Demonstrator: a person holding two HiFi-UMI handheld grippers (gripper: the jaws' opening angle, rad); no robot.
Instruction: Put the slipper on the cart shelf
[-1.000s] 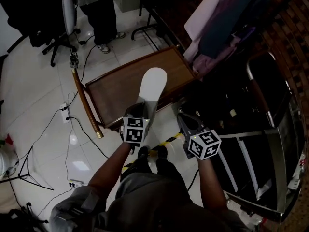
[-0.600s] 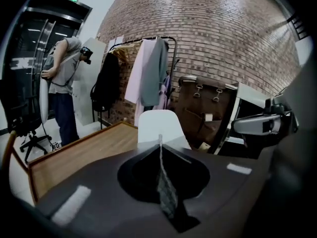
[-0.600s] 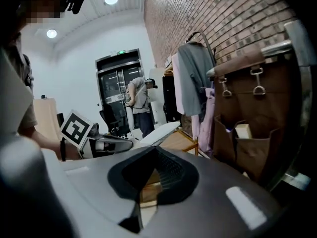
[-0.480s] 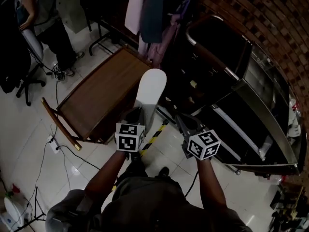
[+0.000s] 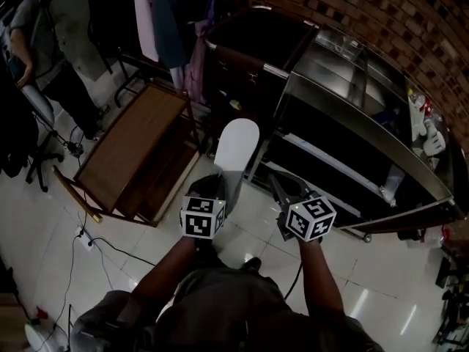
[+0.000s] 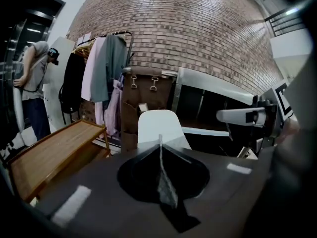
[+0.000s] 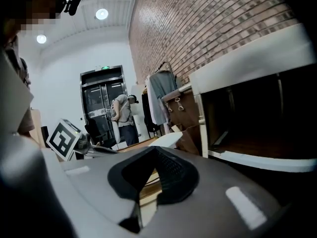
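A white slipper (image 5: pixel 236 149) sticks out forward from my left gripper (image 5: pixel 220 183), which is shut on its heel end. In the left gripper view the slipper (image 6: pixel 158 128) rises just past the pinched jaws (image 6: pixel 159 142). Its toe points at the metal cart (image 5: pixel 344 134), a dark steel frame with long shelves standing against the brick wall. My right gripper (image 5: pixel 282 188) hovers beside the left one, holding nothing. Its jaws stand a little apart, and background shows through the gap (image 7: pixel 157 152). The cart's white rail (image 7: pixel 247 63) fills that view's right side.
A low wooden table (image 5: pixel 128 149) stands left of the cart. A clothes rack (image 5: pixel 172 20) and a brown cabinet (image 5: pixel 234 64) lie behind it. A person (image 5: pixel 37 46) stands far left by an office chair. Cables (image 5: pixel 110 244) run over the tiled floor. Small items (image 5: pixel 425 123) sit on the cart's top.
The view has swung from the wooden table toward the cart, which now lies straight ahead. Both grippers kept their spacing, and the slipper stayed gripped in the left one.
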